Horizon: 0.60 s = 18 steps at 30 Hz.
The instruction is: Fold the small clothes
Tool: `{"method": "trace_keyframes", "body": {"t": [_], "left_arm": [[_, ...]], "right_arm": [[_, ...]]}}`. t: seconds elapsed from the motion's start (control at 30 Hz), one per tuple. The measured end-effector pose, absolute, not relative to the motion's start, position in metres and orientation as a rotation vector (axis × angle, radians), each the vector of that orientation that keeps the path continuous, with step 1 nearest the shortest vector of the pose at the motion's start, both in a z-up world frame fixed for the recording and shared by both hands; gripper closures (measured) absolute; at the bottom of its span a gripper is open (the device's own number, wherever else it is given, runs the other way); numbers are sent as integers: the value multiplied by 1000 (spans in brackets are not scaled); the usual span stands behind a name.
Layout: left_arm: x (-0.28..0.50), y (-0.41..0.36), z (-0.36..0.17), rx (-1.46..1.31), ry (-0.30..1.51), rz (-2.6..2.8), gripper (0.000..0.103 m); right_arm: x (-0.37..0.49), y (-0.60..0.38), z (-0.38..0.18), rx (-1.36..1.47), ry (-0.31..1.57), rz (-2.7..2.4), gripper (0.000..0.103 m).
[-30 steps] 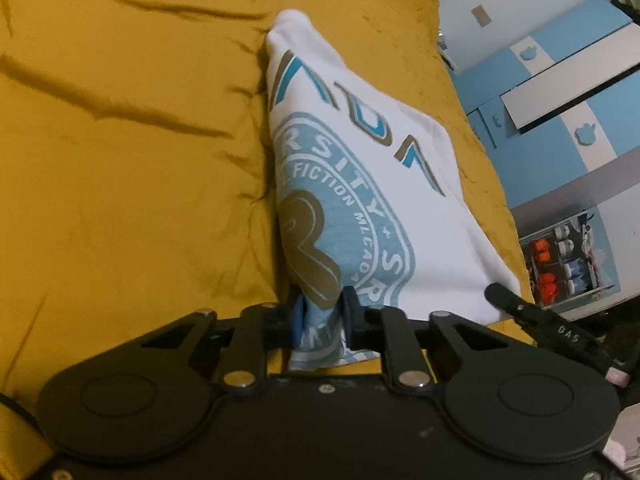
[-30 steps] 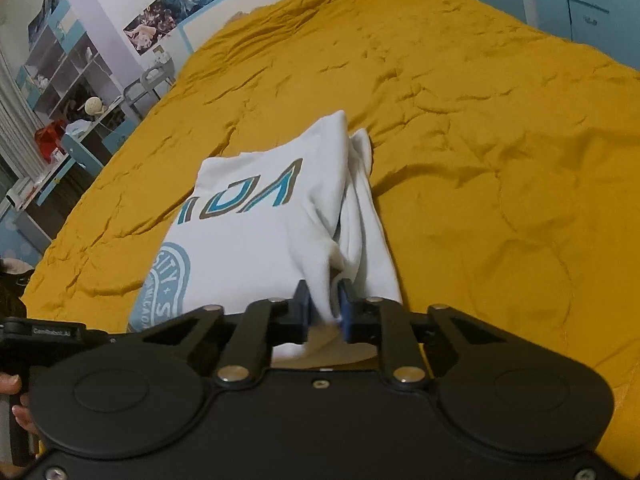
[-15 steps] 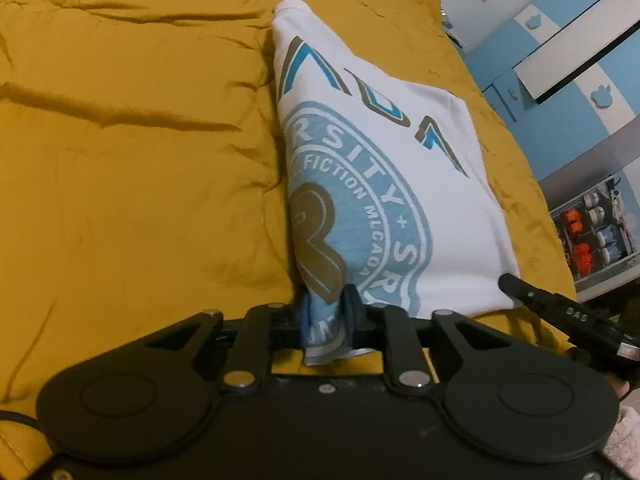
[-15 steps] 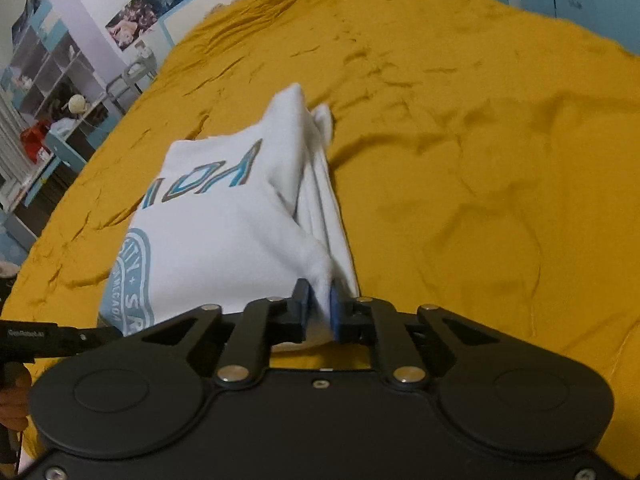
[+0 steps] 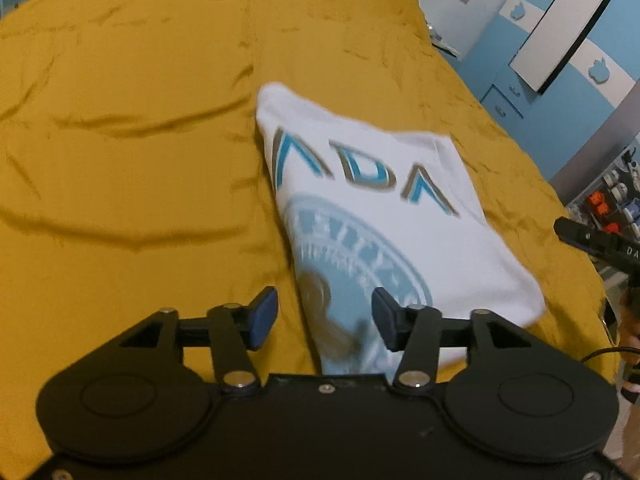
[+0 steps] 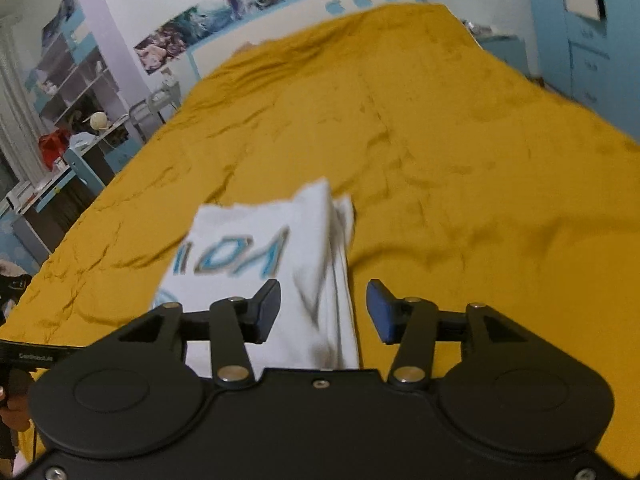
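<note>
A folded white T-shirt [image 5: 384, 216] with blue and brown lettering and a round blue print lies on the mustard-yellow bedspread [image 5: 132, 152]. My left gripper [image 5: 325, 321] is open, its jaws wide apart over the shirt's near left corner, holding nothing. In the right wrist view the same shirt [image 6: 280, 256] lies flat, with stacked folded layers along its right edge. My right gripper [image 6: 323, 309] is open over the shirt's near right corner and holds nothing. The right gripper's tip [image 5: 592, 240] shows at the left wrist view's right edge.
The bedspread [image 6: 460, 140] stretches far ahead and to both sides. Blue and white cabinets [image 5: 560, 48] stand to the right of the bed. A shelf unit and a cluttered desk [image 6: 68, 128] stand to its left. The bed's edge runs close to the shirt's right side.
Both grippers were shut on the shirt's near corners; now both have opened and let go. The shirt has dropped flat onto the bed, and both grippers have drawn back and up.
</note>
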State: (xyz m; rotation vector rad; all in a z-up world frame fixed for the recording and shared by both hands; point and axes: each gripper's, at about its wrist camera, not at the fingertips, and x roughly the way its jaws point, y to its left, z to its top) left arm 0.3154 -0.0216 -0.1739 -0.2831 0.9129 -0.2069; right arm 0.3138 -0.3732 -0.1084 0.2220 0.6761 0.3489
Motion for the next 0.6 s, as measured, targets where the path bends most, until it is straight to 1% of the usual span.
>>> {"method": "trace_keyframes", "body": {"t": [0.17,0.4,0.43,0.47,0.5,0.6], "left_arm": [[349,-32,-177,-267,905,-176,47],[382,-49,-197,-247,946,-163,47],[385,-50,-201,-251,953,-159,47],[389,-50,-204,-259,959,-153,47],[393,-49,-207,-268,961,-146,46],[402,-49,-213,-294,961,-128,44]], "right_arm": [[362,-351,-113,148,693,362,54],[414,-326,-148,65,792,344,54],[417,-324,-153,54,812,345,56],[417,-321,-157,46,827,349,63],[417,-319,-161,42,845,357,74],[413,-318,-166,53,850,363,90]]}}
